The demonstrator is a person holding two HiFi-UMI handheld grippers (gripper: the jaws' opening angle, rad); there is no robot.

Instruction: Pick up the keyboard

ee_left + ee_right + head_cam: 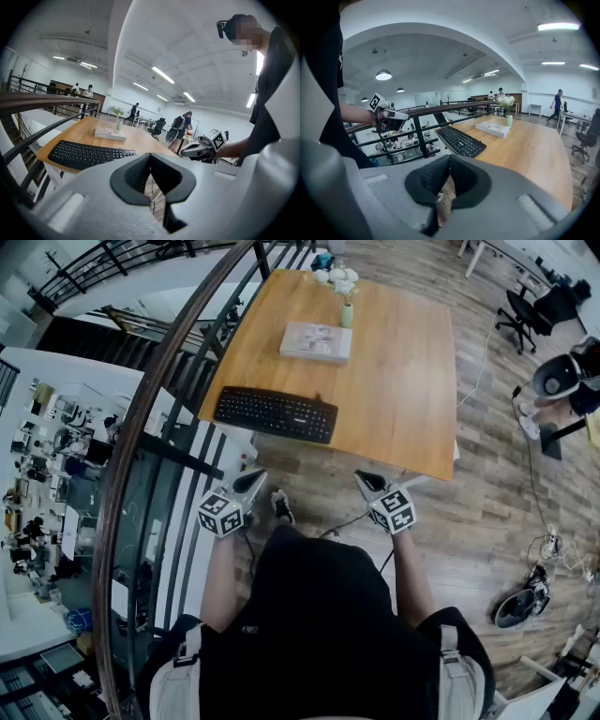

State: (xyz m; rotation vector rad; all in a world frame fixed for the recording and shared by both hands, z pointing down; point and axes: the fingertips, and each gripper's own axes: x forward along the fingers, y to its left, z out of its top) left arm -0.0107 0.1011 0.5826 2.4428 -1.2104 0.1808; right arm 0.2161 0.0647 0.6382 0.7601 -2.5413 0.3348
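A black keyboard (275,414) lies along the near left edge of a wooden table (403,381). It also shows in the left gripper view as the keyboard (86,154) and in the right gripper view as the keyboard (459,140). My left gripper (254,476) hangs short of the table, below the keyboard's right half, jaws shut with nothing in them. My right gripper (363,477) is held level with it, further right, also shut and empty. Both are apart from the keyboard. Each gripper appears in the other's view: the right gripper (202,147) and the left gripper (390,114).
A white book (317,341) and a small vase of flowers (345,307) stand behind the keyboard. A dark metal railing (178,381) runs past the table's left side over a drop. An office chair (525,315), cables and a floor fan (520,607) sit to the right.
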